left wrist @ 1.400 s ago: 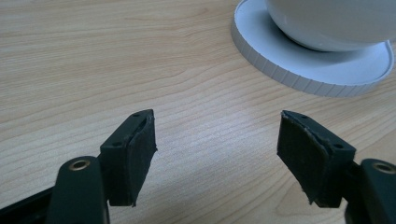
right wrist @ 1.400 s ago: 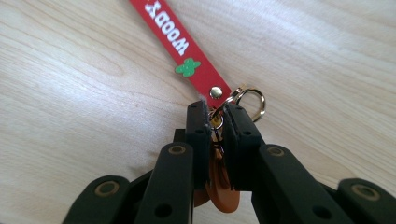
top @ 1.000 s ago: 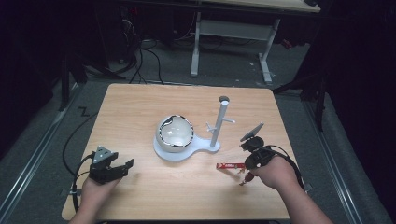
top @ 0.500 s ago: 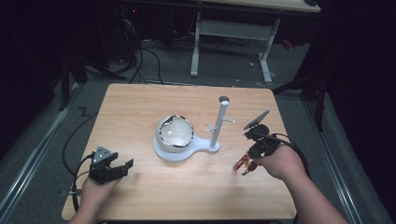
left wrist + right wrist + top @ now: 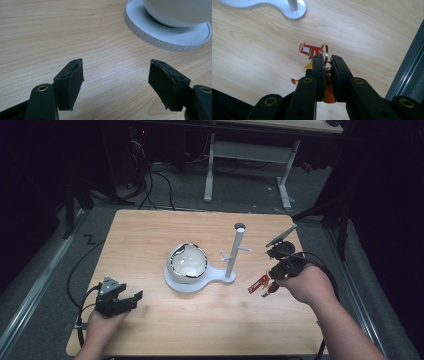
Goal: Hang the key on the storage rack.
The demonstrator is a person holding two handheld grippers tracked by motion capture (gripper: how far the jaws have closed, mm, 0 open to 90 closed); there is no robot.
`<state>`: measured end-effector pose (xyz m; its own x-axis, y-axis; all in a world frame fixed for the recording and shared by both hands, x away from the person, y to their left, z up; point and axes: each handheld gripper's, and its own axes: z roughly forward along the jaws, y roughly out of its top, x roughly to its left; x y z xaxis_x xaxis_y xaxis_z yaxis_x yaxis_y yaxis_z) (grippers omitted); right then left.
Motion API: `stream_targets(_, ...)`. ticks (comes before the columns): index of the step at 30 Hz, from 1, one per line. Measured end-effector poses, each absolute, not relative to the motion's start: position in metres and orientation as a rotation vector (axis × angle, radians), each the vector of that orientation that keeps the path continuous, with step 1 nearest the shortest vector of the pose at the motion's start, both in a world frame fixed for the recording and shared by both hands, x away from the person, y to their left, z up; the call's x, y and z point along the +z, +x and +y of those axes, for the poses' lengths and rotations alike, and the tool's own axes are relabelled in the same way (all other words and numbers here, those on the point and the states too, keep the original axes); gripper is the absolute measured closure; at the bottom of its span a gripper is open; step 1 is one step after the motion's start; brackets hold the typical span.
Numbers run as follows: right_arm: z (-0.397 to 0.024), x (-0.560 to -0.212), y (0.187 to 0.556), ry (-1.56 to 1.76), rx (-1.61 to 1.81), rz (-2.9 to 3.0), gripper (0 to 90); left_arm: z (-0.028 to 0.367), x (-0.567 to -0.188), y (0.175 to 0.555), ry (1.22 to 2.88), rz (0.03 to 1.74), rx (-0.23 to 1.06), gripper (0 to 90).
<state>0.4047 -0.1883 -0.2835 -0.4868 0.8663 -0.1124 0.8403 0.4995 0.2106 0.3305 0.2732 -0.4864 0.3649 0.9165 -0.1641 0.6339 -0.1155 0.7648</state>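
Since a second ago my right tongs point(image 5: 270, 281) have lifted the keychain point(image 5: 259, 284) off the table point(image 5: 150, 235): it then lay flat near the right edge, and it now hangs tilted from the tongs, just right of the stand's base. My right hand point(image 5: 305, 282) has shifted slightly toward the stand. My left tongs point(image 5: 131, 299) have not moved.

Right tongs: jaws pressed together on the keychain's gold ring point(image 5: 325, 53), seen in the right gripper view; the red tag point(image 5: 309, 51) and an orange piece point(image 5: 328, 91) dangle around them.

Left tongs: jaws wide apart, nothing between them, low over the table near its front left, pointing at the base.

White stand point(image 5: 235, 252): upright hollow post with short side pegs, on a flat white base point(image 5: 220, 277). A white bowl point(image 5: 187, 262) sits on the round part of that base; I cannot tell its contents.
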Motion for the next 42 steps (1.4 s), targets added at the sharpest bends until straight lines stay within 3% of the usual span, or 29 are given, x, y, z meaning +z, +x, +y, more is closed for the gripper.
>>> stream_targets(12,-0.174,-0.255,0.408,1.407,0.230,2.525,82.0,0.274,-0.487,0.330,1.835,1.357,0.450,28.6)
stream_targets(42,-0.160,-0.247,0.410,1.353,0.176,2.570,82.0,0.274,-0.486,0.330,1.836,1.356,0.447,28.7)
